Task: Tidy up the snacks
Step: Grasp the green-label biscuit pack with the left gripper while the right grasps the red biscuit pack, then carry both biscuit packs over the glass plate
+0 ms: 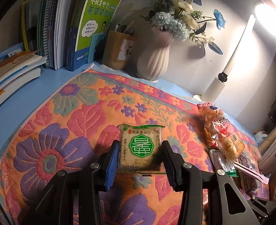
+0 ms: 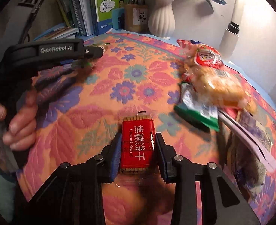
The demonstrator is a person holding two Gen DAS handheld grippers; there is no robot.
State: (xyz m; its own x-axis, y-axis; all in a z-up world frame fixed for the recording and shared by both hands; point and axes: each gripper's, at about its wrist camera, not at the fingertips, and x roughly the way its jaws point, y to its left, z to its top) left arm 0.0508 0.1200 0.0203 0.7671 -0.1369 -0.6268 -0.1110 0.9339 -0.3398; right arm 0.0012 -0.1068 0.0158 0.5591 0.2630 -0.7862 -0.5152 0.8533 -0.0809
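While crackers [image 1: 140, 146] are clenched by left gripper [image 1: 139, 161] | caramel biscuit [image 2: 137, 144] clamped by right gripper [image 2: 138, 155] | placement spot needed next.

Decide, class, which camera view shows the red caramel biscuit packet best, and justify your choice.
The right wrist view: the caramel biscuit packet sits centred between the right gripper fingers, label readable. The left wrist view does not show it.
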